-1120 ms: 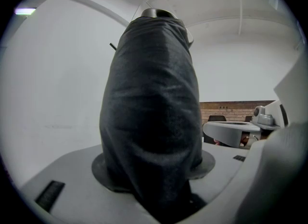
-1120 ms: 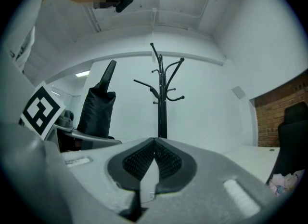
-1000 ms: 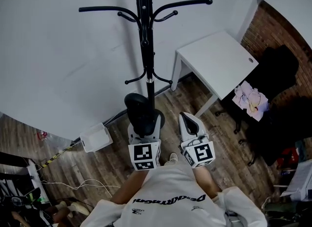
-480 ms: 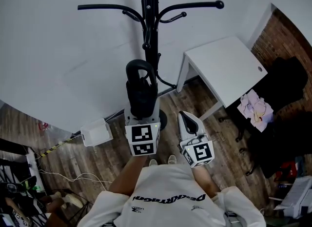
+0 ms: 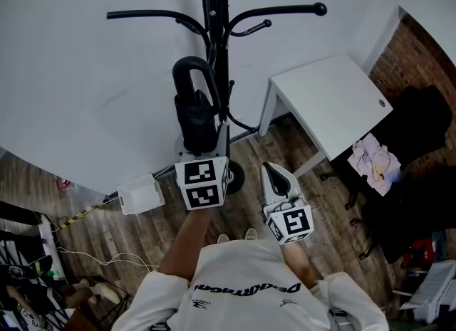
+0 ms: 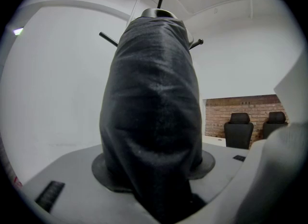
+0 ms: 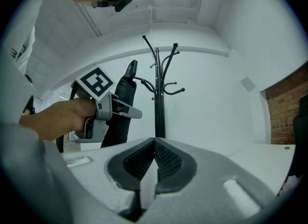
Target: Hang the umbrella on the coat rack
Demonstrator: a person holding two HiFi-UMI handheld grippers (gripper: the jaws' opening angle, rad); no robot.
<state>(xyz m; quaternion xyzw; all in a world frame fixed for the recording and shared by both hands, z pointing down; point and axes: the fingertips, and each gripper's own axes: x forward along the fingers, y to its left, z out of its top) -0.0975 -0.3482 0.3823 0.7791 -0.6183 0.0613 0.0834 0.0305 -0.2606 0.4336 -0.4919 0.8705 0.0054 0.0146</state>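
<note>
Head view, black fabric umbrella [image 5: 196, 119], looped handle [image 5: 192, 63]

R gripper [image 7: 154, 143] jaws together, empty; coat rack [image 7: 158, 98] straight ahead.

The umbrella [image 5: 194, 119] and the coat rack [image 5: 216, 16] are black. The desk [image 5: 335, 98] is white, the floor [image 5: 142, 240] brown wood grain, the brick wall [image 5: 420, 45] reddish brown. The shirt [image 5: 249, 290] is white with black print.

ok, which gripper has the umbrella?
The left gripper: the folded black umbrella is clamped in it, up beside the coat rack. The right gripper is shut on nothing, held lower.
</note>
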